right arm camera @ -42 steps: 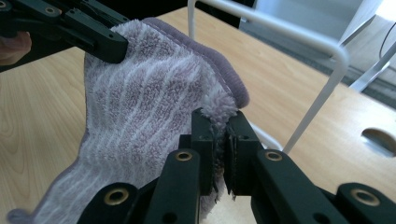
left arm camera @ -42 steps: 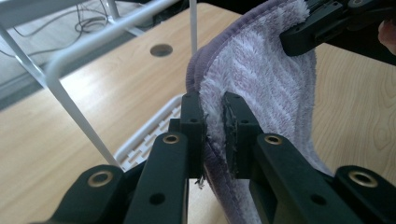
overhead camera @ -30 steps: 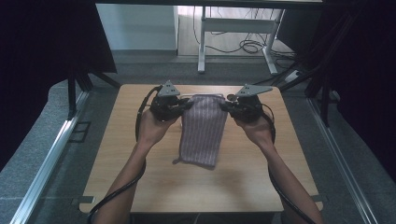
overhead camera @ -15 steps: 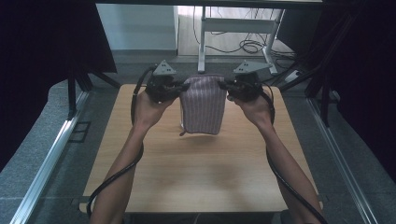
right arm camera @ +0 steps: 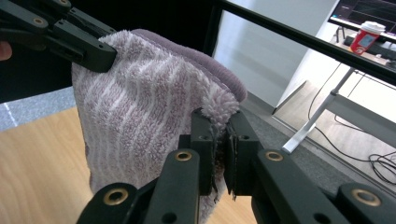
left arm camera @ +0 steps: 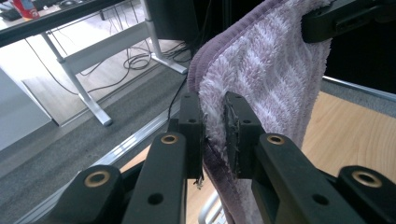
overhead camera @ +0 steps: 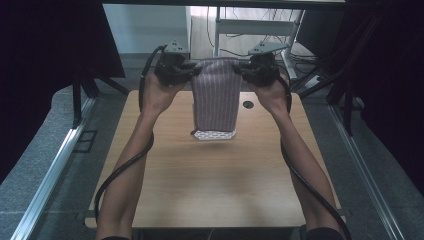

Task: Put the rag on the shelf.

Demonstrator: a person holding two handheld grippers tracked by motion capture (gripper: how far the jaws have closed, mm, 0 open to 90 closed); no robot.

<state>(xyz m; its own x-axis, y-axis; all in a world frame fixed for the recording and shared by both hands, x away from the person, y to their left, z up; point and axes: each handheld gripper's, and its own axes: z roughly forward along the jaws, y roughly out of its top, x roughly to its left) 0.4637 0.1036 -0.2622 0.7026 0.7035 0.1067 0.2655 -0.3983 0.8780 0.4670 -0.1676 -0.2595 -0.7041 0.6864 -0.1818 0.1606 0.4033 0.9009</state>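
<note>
Both grippers, left gripper [overhead camera: 192,71] and right gripper [overhead camera: 240,67], were clamped on the top corners of a striped purple towel [overhead camera: 215,97] hanging above the wooden table [overhead camera: 210,185].

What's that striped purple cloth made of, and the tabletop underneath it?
The cloth looks like soft terry or microfibre towelling: fluffy looped pile, pale and darker purple stripes, a smoother dark hem. The left gripper and right gripper pinch its top corners and it drapes limply. The tabletop looks like light wood or wood-grain laminate, smooth and matt; which one is unclear.
</note>
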